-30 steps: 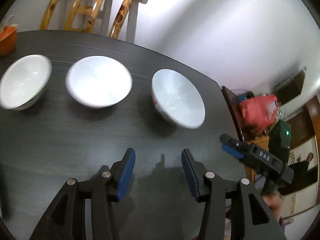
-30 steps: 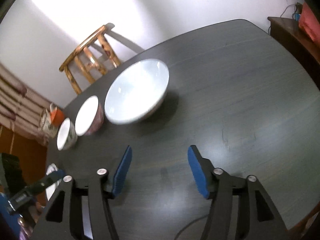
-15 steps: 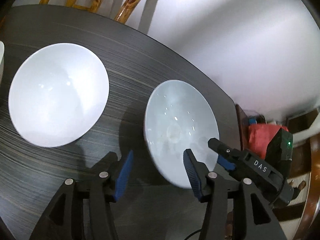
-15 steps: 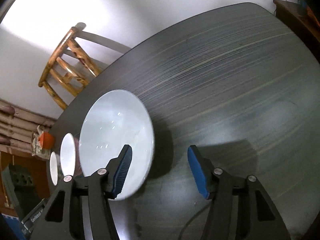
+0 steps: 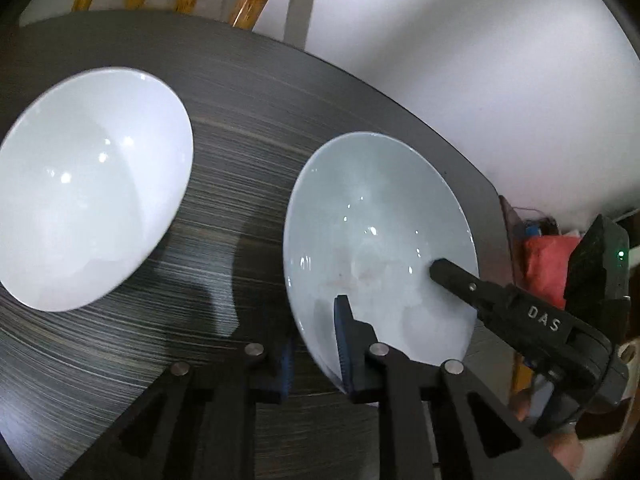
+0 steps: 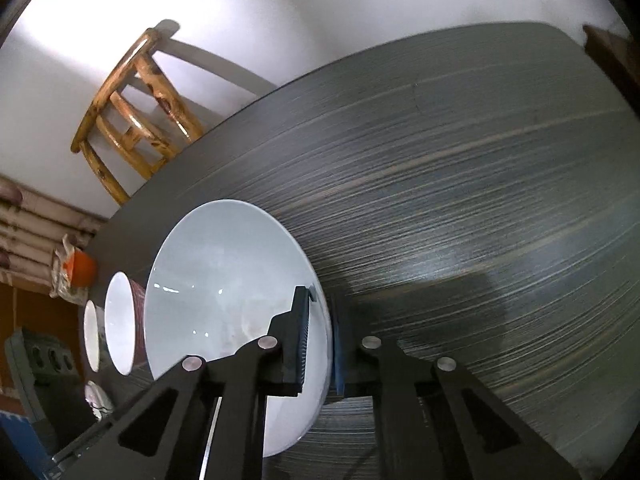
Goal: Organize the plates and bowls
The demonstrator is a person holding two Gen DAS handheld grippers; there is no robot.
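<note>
A pale white bowl (image 5: 372, 216) stands on the dark table (image 5: 248, 128). My left gripper (image 5: 314, 340) is shut on its near-left rim, one finger inside and one outside. My right gripper (image 5: 460, 280) shows in the left wrist view, reaching into the bowl from the right. In the right wrist view the right gripper (image 6: 320, 332) is shut on the same bowl's (image 6: 224, 280) right rim. A second white bowl (image 5: 88, 184) sits to the left; it also shows in the right wrist view (image 6: 120, 320), with a third bowl (image 6: 91, 336) beyond it.
A wooden chair (image 6: 132, 108) stands behind the table by the white wall. An orange container (image 6: 80, 270) sits at the table's far left. A red bag (image 5: 548, 268) lies on a side cabinet past the table's right edge.
Both grippers have moved forward to the rightmost bowl and closed on its rim from opposite sides. They were open and apart from it a second ago.
</note>
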